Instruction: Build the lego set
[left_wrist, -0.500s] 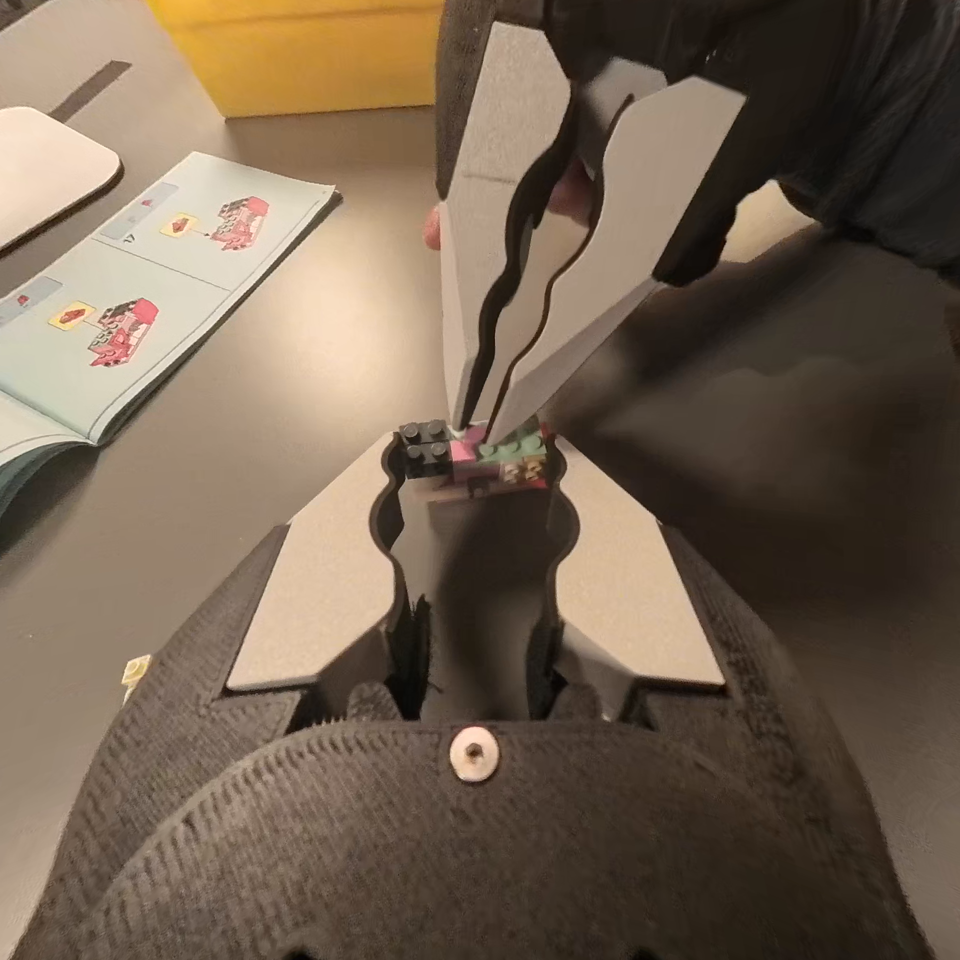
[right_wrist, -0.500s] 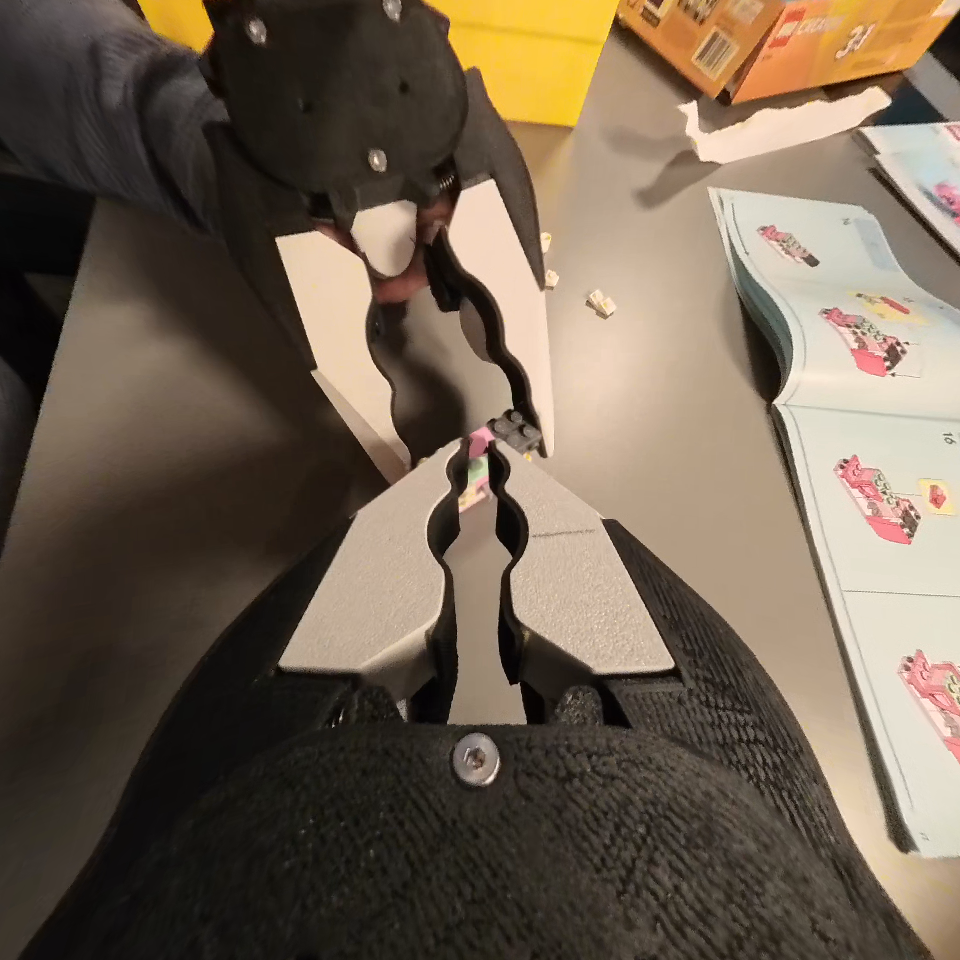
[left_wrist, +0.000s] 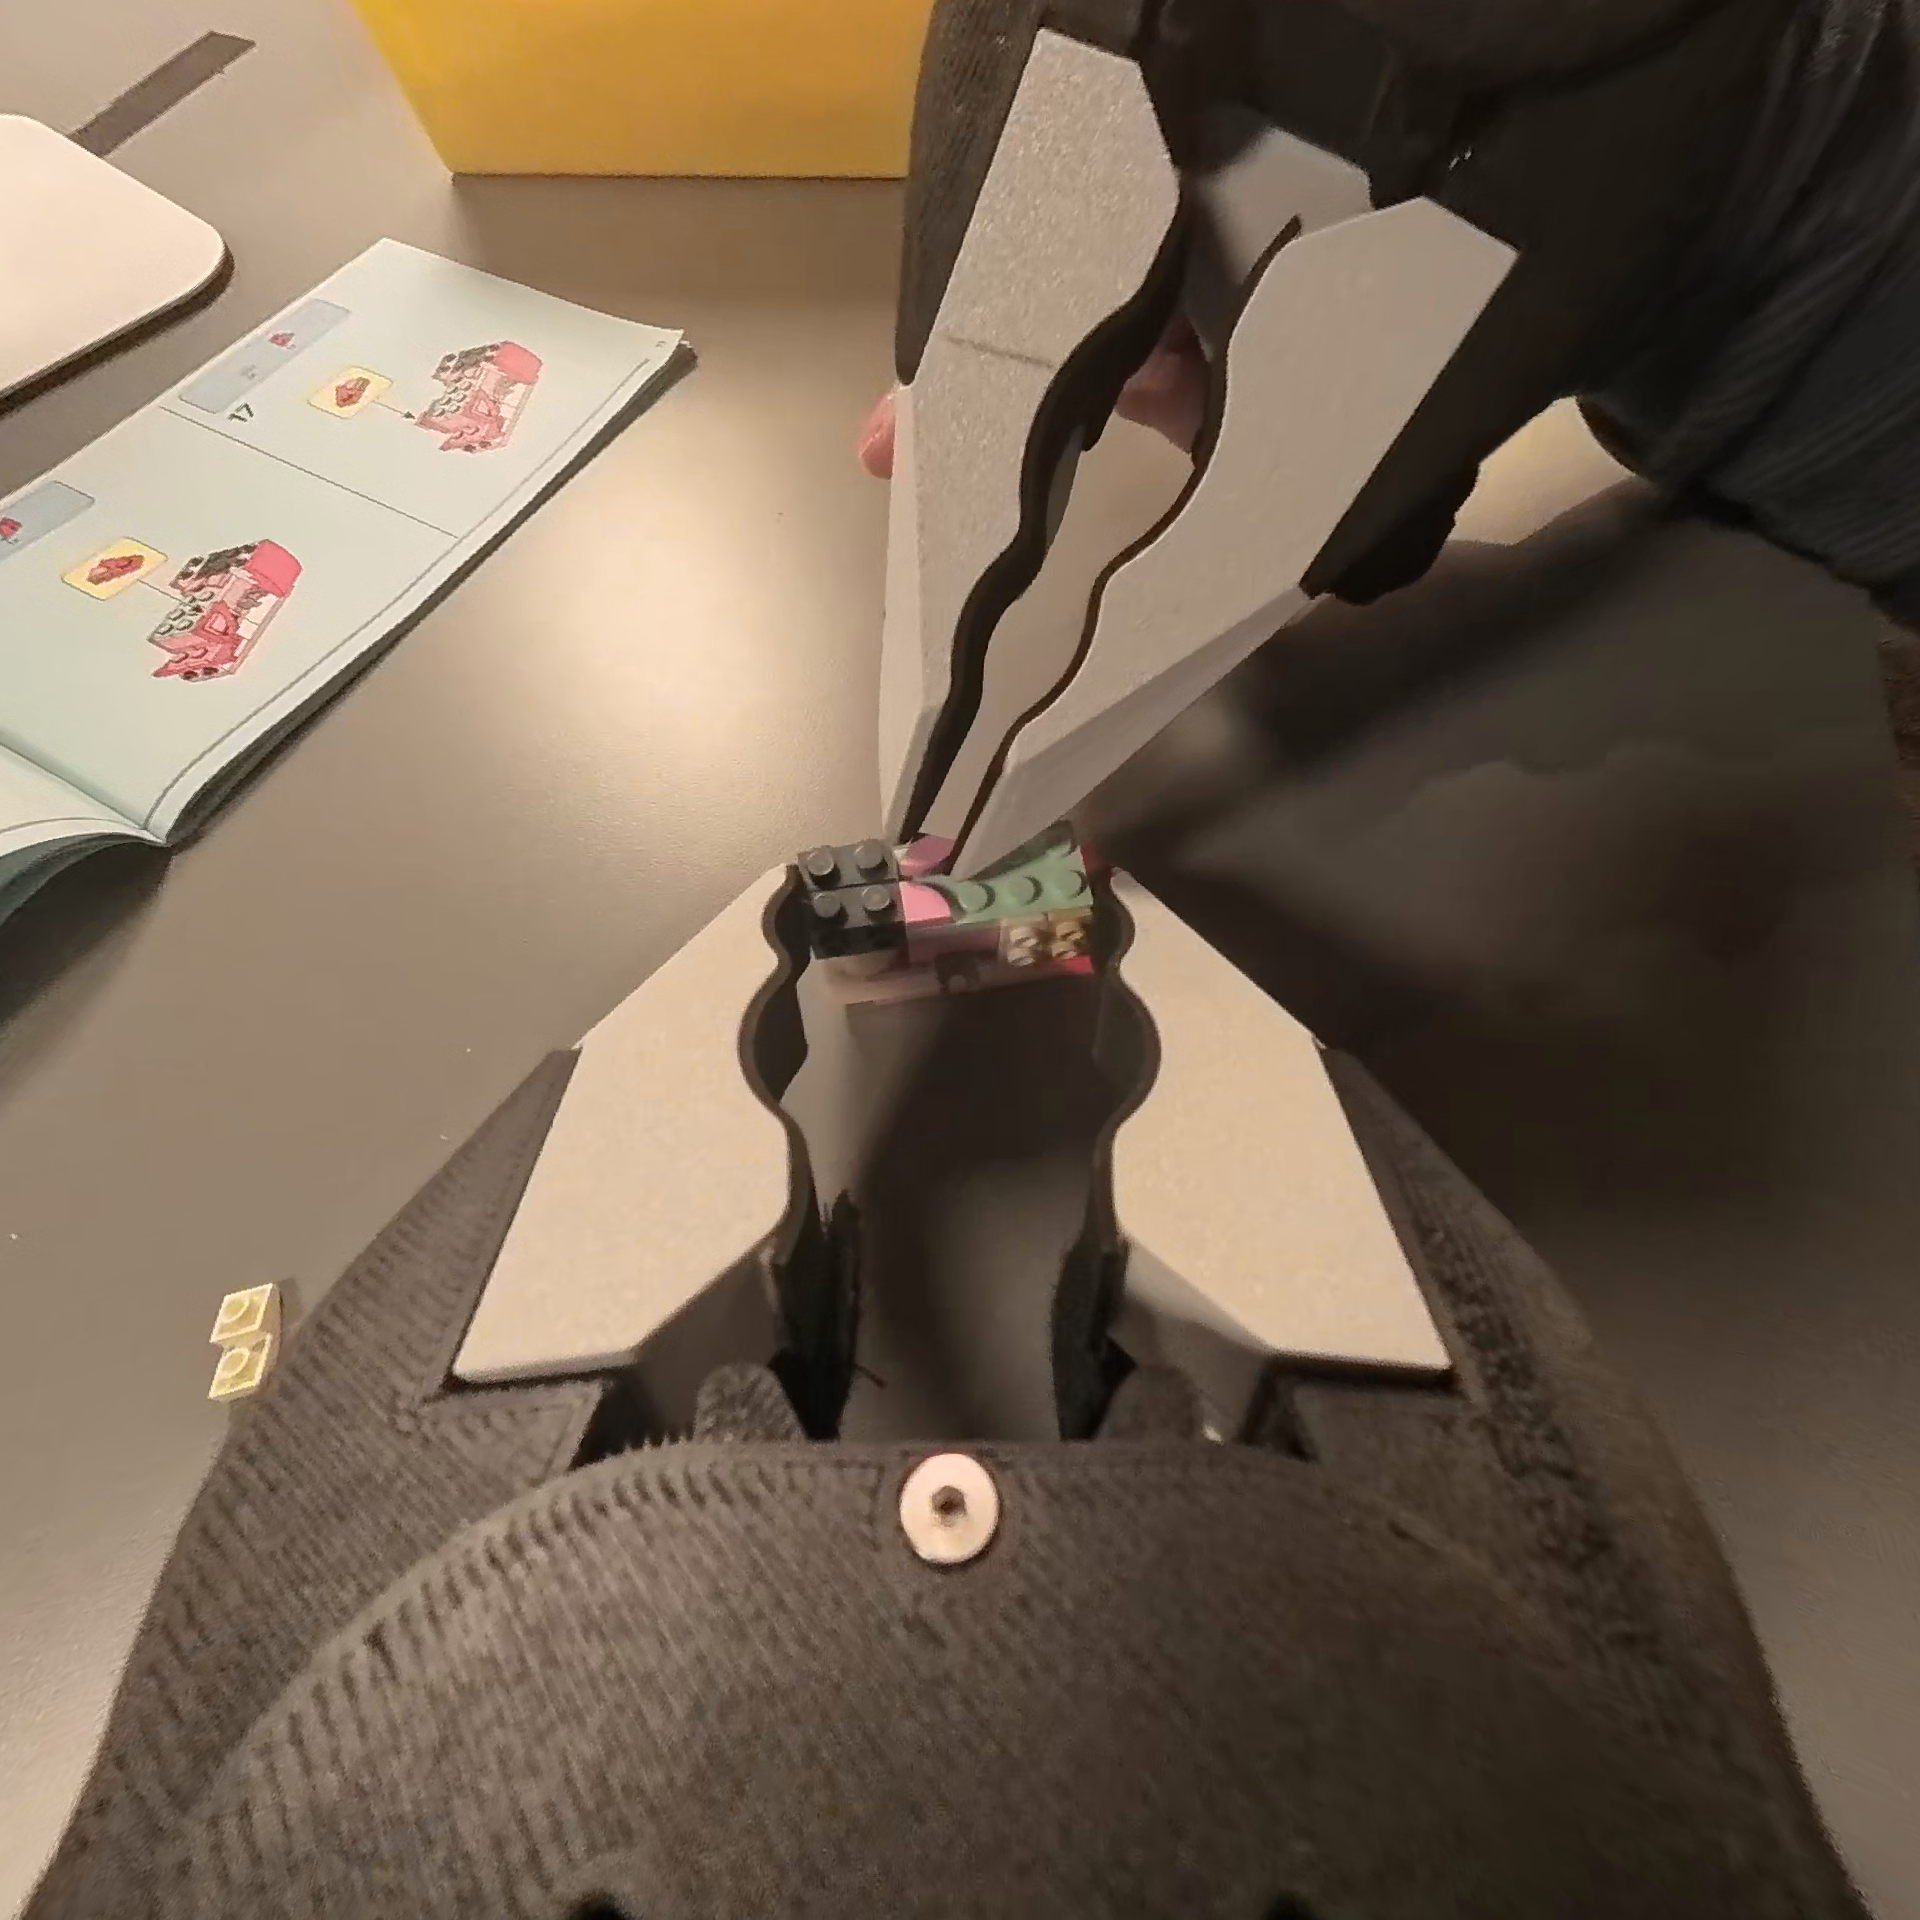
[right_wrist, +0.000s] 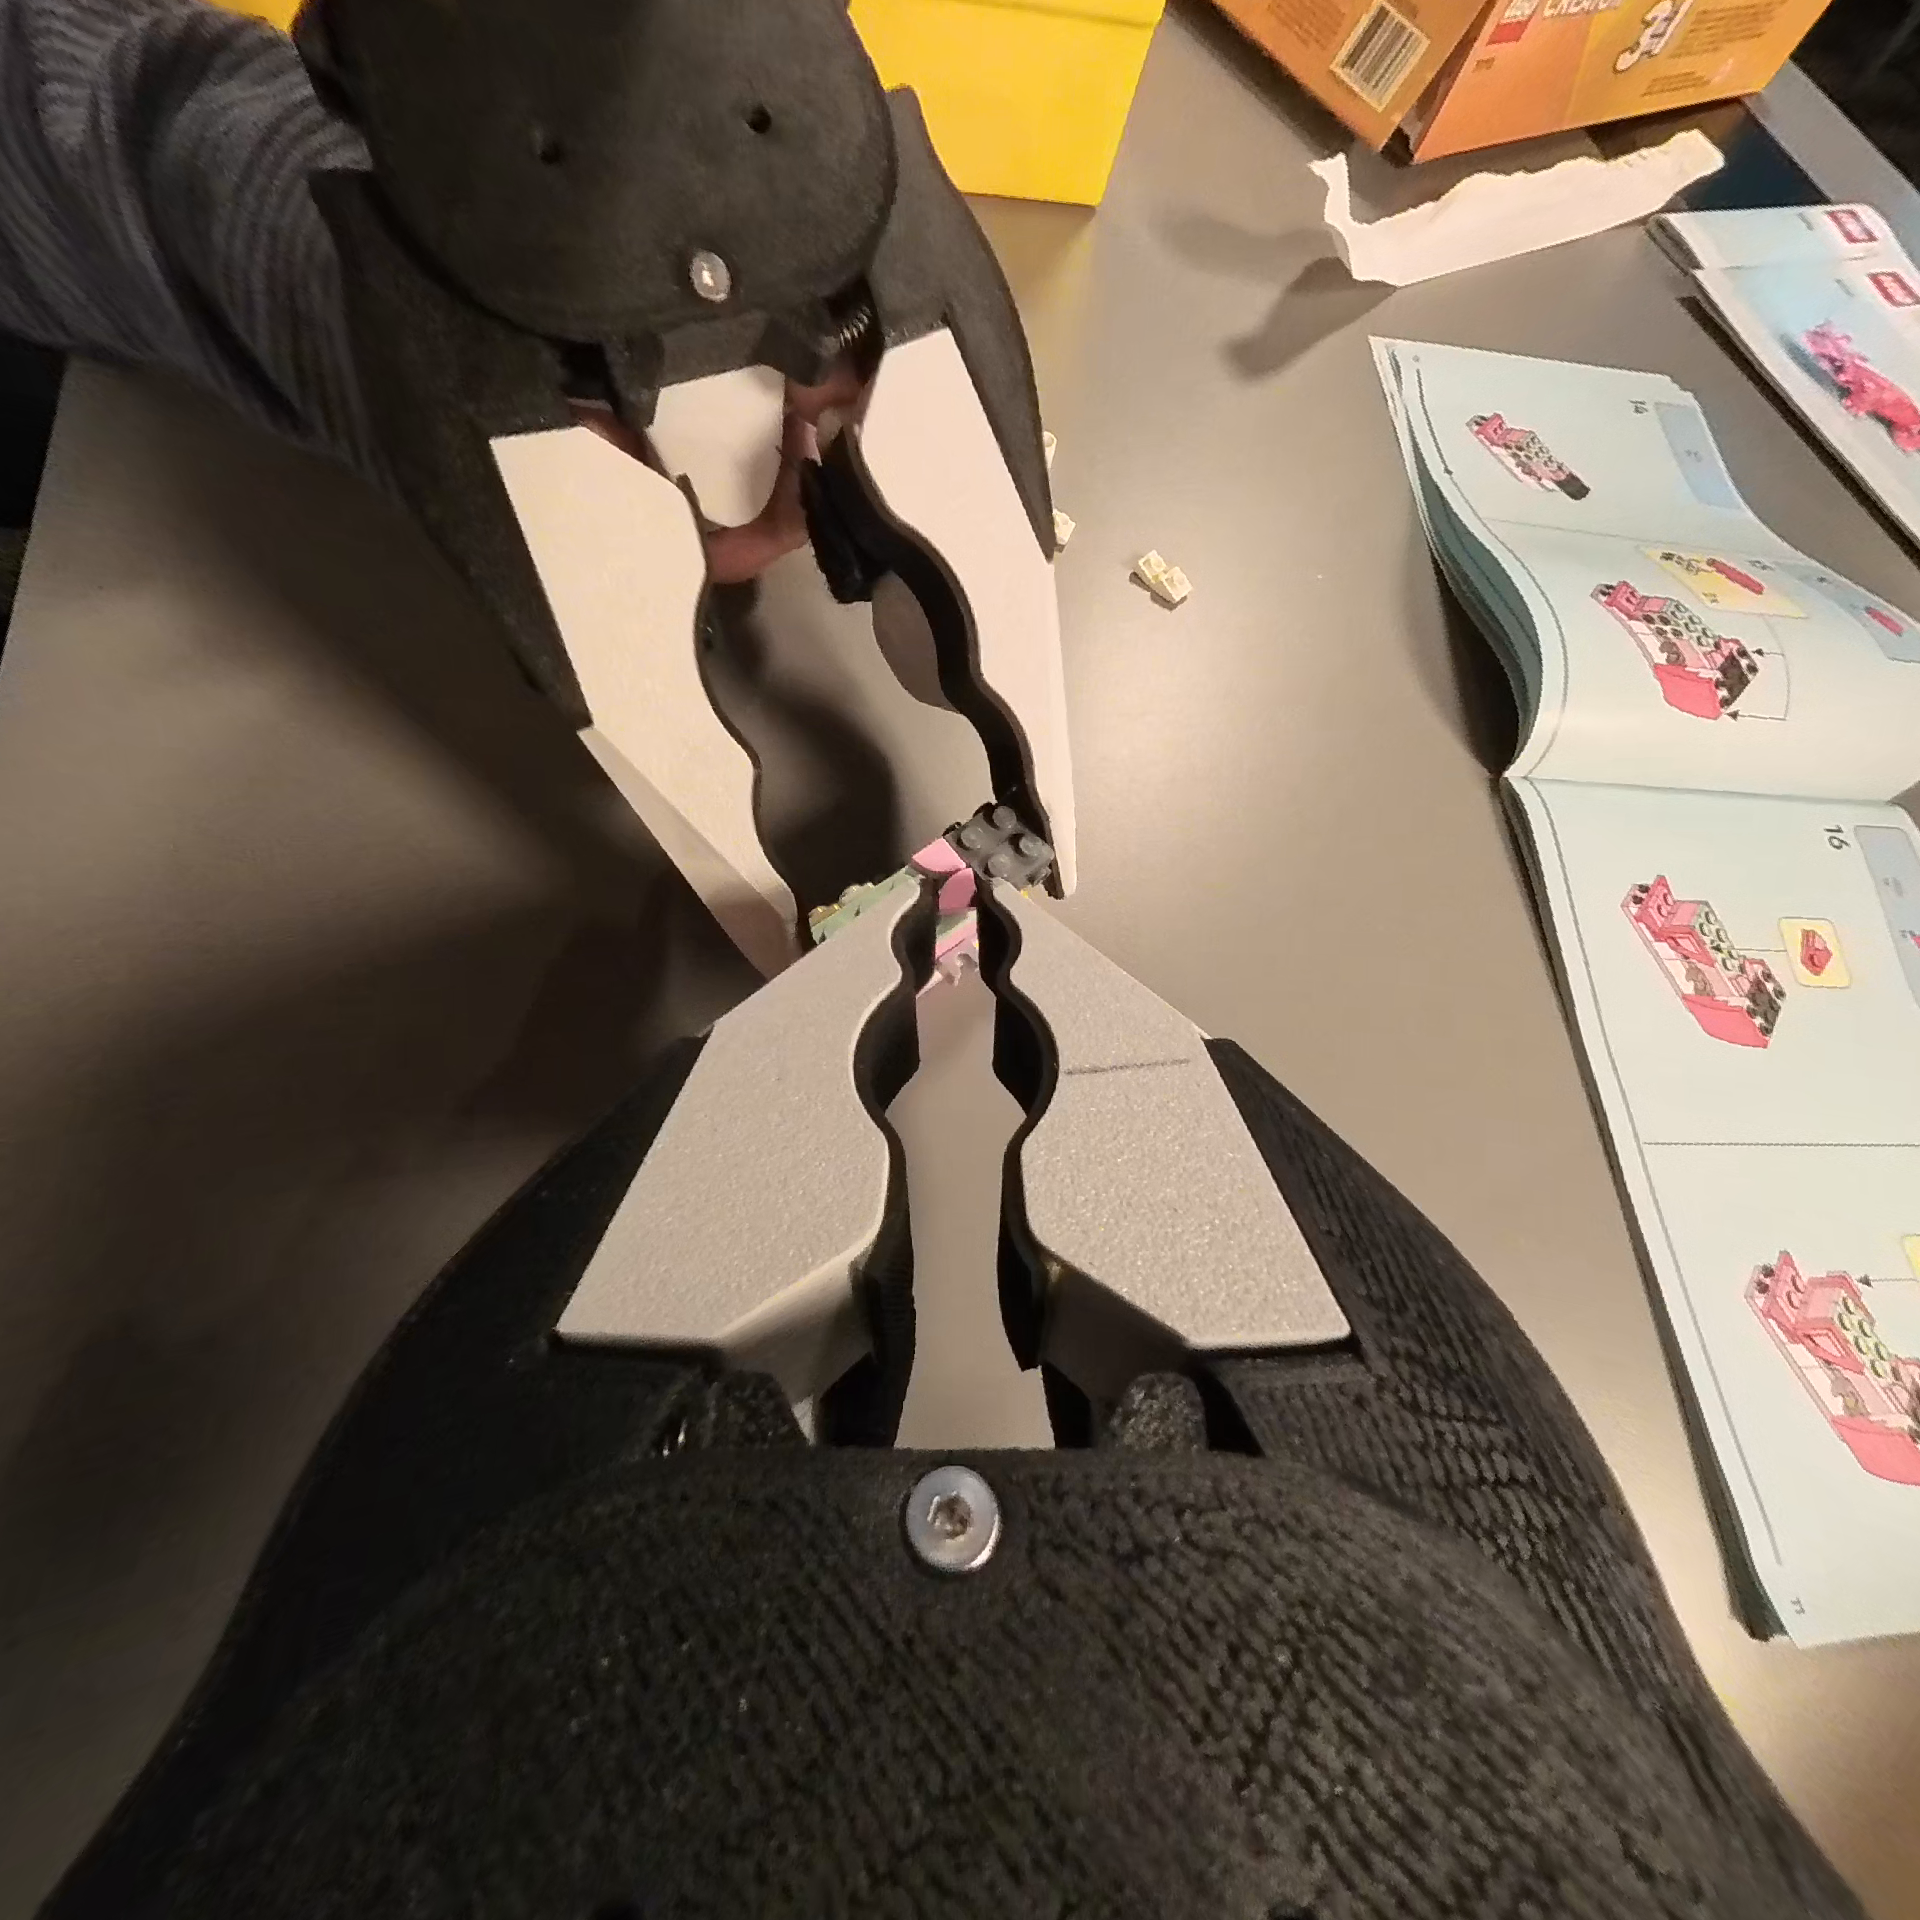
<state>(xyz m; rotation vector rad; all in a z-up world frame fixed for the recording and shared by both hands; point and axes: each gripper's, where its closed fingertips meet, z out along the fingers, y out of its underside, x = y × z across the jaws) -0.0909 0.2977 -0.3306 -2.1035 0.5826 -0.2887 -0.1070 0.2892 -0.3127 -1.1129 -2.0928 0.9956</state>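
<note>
Two hand-held grippers meet over a small brick model (left_wrist: 951, 920) on a grey counter (left_wrist: 582, 727). The left tongs (left_wrist: 951, 925) are spread wide around the model, one finger at its black studded end and the other at its green end, and appear to grip it end to end. The right tongs (right_wrist: 951, 914), nearly pressed together, pinch a pink brick (right_wrist: 956, 894) at the top of the model, just beside the black studded plates (right_wrist: 1006, 847).

The model is only partly built: black, pink, green and tan bricks on a pale base. Left of the model, an open instruction booklet (left_wrist: 312, 468) lies flat, showing a larger pink build. Two loose cream pieces (left_wrist: 246, 1340) sit on the counter beside the left gripper's body. Beyond the model stand a yellow box (left_wrist: 665, 83) and, farther to its right, an orange carton (right_wrist: 1507, 62).
</note>
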